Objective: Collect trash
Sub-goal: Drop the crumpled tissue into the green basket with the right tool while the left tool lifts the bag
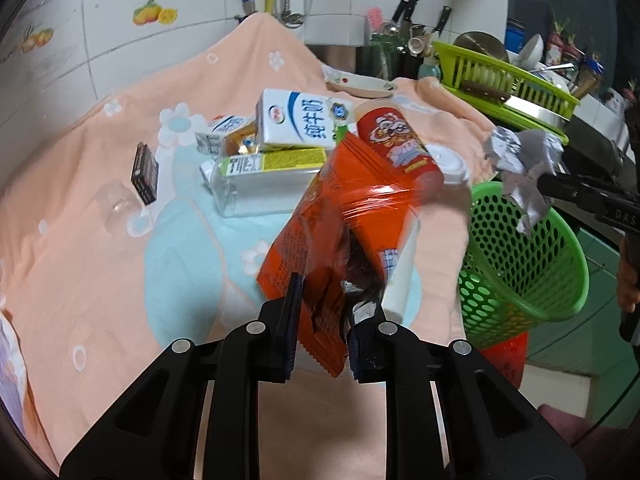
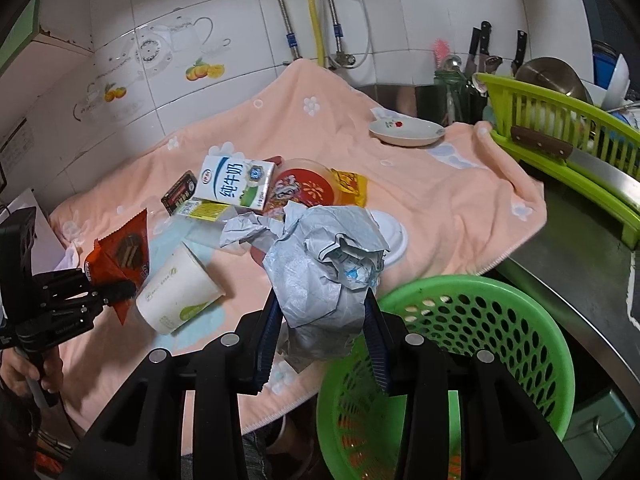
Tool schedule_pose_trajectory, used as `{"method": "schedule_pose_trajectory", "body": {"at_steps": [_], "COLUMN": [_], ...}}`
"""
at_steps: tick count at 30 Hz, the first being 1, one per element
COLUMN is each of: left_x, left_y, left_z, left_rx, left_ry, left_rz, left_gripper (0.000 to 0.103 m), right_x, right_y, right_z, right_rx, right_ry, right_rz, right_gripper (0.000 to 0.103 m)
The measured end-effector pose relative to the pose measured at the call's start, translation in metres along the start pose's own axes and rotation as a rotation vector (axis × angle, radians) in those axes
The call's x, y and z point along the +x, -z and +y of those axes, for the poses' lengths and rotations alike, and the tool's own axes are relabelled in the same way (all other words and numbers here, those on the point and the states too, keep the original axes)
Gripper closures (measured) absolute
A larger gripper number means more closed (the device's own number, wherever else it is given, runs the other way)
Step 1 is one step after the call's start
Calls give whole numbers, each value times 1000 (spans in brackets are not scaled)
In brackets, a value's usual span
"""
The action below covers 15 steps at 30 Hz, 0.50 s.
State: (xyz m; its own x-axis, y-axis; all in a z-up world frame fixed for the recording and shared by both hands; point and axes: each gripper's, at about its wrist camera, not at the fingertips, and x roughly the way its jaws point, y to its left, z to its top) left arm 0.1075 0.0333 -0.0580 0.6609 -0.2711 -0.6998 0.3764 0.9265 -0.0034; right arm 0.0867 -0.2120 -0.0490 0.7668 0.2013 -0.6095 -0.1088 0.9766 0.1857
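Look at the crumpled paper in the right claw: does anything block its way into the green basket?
Nothing visible does. The right claw grips the crumpled paper near the green basket, whose open mouth faces it with nothing across it.

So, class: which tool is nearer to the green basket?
Right. The right tool, shut on the crumpled paper, hangs by the green basket rim. The left tool, shut on the orange wrapper, is farther back over the cloth.

Orange snack wrapper (image 1: pixel 340 216) hangs tilted, pinched at its lower edge. Crumpled grey-white paper (image 2: pixel 324 264) (partly unfolded) held above pink towel, beside green perforated basket (image 2: pixel 516 320).
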Motion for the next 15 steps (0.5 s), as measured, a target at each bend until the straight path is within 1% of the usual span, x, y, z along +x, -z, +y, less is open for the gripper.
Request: {"method": "schedule_pose_trajectory", "body": {"at_steps": [3, 7, 10, 15], "left_x": [-3, -14, -22, -28], "left_y": [1, -2, -6, -14], "left_z": [4, -1, -11, -41], "left_rx": [-21, -12, -2, 21], "left_ry": [3, 13, 50, 147], "left_rz": [-6, -33, -45, -65], "left_gripper": [83, 84, 84, 84], "right_x": [-2, -7, -13, -28], "right_y": [1, 3, 9, 22], "right_z": [-1, -3, -6, -18], "right_rx": [2, -4, 2, 11], "right_ry": [6, 23, 37, 95], "right_rz": [-5, -14, -16, -14], "right_gripper": [65, 65, 65, 65]}}
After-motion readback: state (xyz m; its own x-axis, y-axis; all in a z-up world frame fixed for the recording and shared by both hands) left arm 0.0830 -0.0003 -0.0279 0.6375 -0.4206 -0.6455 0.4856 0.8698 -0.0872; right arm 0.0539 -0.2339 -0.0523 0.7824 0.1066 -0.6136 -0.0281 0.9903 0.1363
